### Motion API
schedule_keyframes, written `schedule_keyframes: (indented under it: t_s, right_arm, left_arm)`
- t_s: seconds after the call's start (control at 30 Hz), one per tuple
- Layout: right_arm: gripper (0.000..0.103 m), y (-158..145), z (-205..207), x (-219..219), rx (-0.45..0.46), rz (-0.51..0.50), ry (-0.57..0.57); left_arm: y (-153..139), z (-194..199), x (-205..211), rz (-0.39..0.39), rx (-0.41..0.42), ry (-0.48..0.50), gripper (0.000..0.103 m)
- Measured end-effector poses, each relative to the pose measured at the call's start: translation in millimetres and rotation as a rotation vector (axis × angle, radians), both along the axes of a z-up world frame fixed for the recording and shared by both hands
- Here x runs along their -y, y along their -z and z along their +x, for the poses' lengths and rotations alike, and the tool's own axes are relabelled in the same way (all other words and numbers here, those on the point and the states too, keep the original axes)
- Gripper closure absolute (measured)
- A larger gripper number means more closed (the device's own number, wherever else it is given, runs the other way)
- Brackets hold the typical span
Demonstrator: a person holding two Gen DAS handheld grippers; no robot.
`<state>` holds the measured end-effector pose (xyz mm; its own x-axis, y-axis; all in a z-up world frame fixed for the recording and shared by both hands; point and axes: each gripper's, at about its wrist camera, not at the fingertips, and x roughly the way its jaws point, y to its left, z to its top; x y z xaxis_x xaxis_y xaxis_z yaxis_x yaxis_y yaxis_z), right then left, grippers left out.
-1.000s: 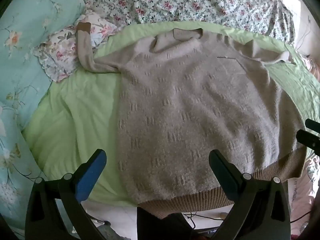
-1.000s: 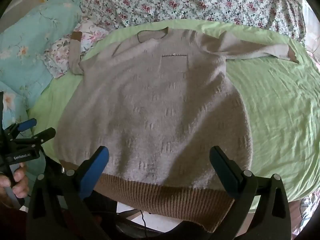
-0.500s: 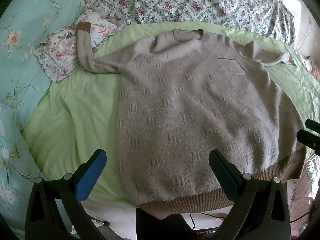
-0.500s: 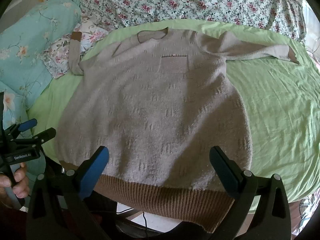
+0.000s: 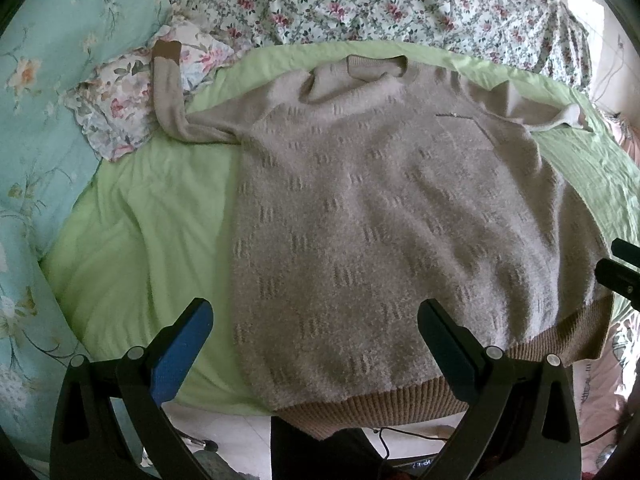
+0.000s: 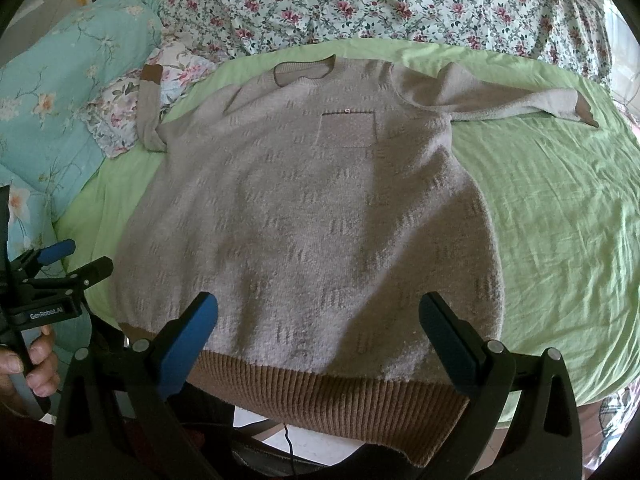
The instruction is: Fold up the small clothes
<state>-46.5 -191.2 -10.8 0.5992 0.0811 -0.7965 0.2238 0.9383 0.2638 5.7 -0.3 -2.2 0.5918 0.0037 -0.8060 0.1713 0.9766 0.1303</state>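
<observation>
spread flat on the green sheet [image 6: 560, 208] with sleeves out, ready for folding: beige sweater [image 6: 312, 208]; hovering wide-jawed and empty above its ribbed hem, left gripper [image 5: 316, 344] and right gripper [image 6: 320, 332].

The sweater [image 6: 312, 216] lies flat on the bed sheet [image 6: 560, 208], collar [image 6: 304, 70] at the far side, hem [image 6: 332, 396] hanging over the near edge. One sleeve [image 6: 148, 108] reaches onto the pillow [image 6: 120, 120] at left; the other sleeve [image 6: 512, 100] stretches right. A quilt [image 6: 380, 0] lies behind.
</observation>
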Motion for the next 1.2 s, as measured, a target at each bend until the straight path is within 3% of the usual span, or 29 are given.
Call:
schedule_keyframes:
  t_s: [0.73,1.03,1.13,1.2]
  right_arm:
    - [0.002,-0.3,1.5,3.6,0.0,0.004,0.005]
    - [0.002,4.0,5.5,12.4,0.005,0.011,0.021]
    - [0.002,5.1,6.7,15.1,0.008,0.017,0.027]
    - [0.002,6.6,8.1,17.2,0.006,0.018,0.03]
  left_arm:
    - [1.7,1.5,2.5,-0.022,0.038,0.01,0.001]
    - [5.8,7.4,2.1,-0.034,-0.005,0.019,0.001]
    - [4.1,8.8,0.7,-0.101,-0.006,0.031,0.001]
    - [5.3,11.4,1.0,-0.076,0.001,0.034,0.001]
